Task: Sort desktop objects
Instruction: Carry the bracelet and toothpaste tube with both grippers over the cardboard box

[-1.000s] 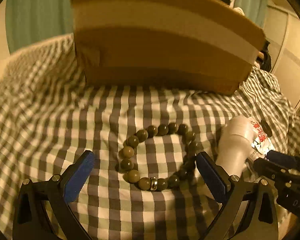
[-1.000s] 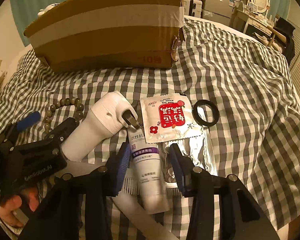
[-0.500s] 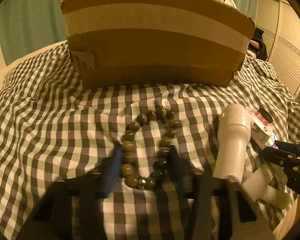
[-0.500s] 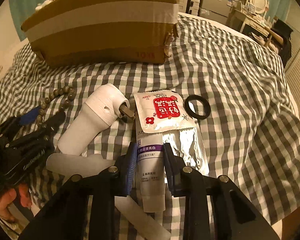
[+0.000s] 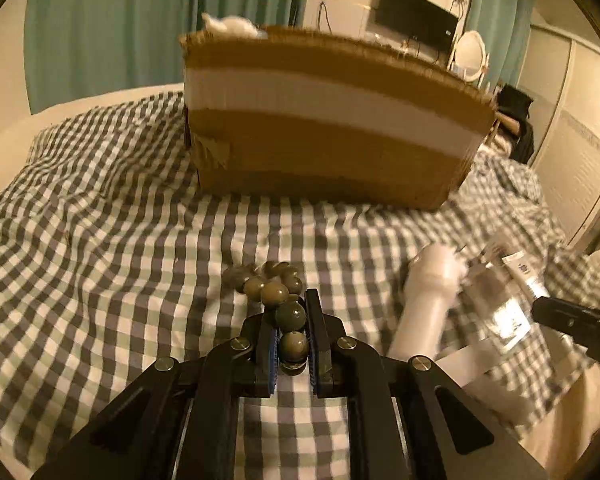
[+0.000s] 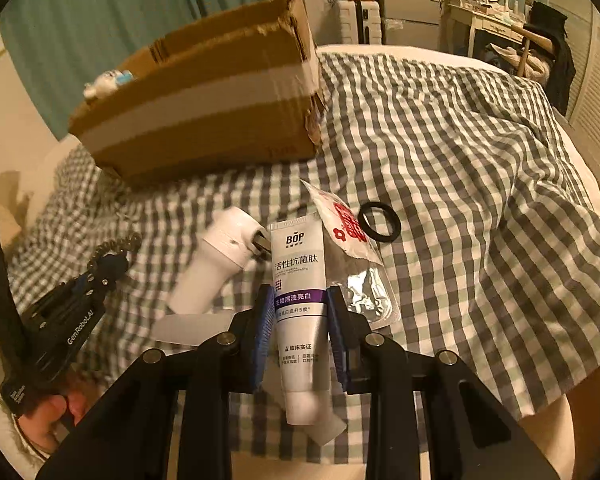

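My left gripper [image 5: 292,320] is shut on a bracelet of olive-green beads [image 5: 276,294], which bunches up between and ahead of the blue pads above the checked bedspread. In the right wrist view the same left gripper [image 6: 112,258] shows at the left with the bead bracelet [image 6: 116,245] hanging from its tip. My right gripper [image 6: 298,312] is shut on a white toothpaste tube [image 6: 298,280] with a purple band, lifted off the cloth. A brown cardboard box [image 5: 332,128] stands open at the top behind, also the cardboard box [image 6: 204,108] in the right wrist view.
A white handheld device [image 6: 216,264], a red-and-white foil sachet [image 6: 346,228], a black ring [image 6: 379,222] and a clear plastic piece [image 6: 188,326] lie on the checked bedspread [image 6: 460,184]. A small plush toy [image 6: 108,80] sits in the box. A hand [image 6: 52,416] holds the left gripper.
The left gripper's jaws closed on the bead bracelet and lifted it, bunching the beads. The right gripper closed on the toothpaste tube and raised it, tilting the sachet aside.
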A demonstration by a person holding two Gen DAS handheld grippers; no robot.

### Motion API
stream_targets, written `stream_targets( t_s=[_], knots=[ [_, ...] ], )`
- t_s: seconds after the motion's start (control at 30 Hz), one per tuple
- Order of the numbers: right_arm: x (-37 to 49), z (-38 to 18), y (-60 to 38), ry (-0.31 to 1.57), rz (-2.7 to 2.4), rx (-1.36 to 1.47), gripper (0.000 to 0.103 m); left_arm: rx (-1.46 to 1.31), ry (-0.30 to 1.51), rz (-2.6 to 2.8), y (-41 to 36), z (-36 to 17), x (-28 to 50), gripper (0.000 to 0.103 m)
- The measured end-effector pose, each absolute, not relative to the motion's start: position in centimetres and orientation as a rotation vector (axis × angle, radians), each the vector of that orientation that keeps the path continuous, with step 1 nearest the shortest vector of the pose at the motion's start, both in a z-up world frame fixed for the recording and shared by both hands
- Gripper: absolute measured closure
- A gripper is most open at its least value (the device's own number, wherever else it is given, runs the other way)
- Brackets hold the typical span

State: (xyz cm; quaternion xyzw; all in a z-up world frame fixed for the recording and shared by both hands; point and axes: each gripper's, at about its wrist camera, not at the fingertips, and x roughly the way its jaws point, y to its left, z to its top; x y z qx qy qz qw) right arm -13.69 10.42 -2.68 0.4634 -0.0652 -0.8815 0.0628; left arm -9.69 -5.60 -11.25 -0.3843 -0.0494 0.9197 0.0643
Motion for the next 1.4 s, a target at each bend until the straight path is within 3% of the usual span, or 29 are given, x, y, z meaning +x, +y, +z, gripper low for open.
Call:
stream_targets(
  t_s=[0.3, 0.83, 1.13, 1.4],
  knots=[
    [-12.9, -1.2, 11.7, -0.515, -2.543, 1.283, 0.077, -1.017, -0.206, 2.801, -5.2, -7.2, -8.3, 0.092],
    [-11.3, 5.2, 9.8, -0.304, -2.650, 1.100, 0.077, -0.799, -0.204, 2.798, -4.1, -0.4, -8.0, 0.092],
    [-14.5, 12.2, 7.5, -0.158, -2.671, 0.967, 0.077, -0.654, 0.000, 2.772, -3.1, 8.5, -10.7, 0.092],
    [-20.1, 17.6, 6.5, -0.223, -2.671, 0.841, 0.077, -0.635, -0.071, 2.751, -3.8, 13.7, -16.5, 0.092]
  ],
)
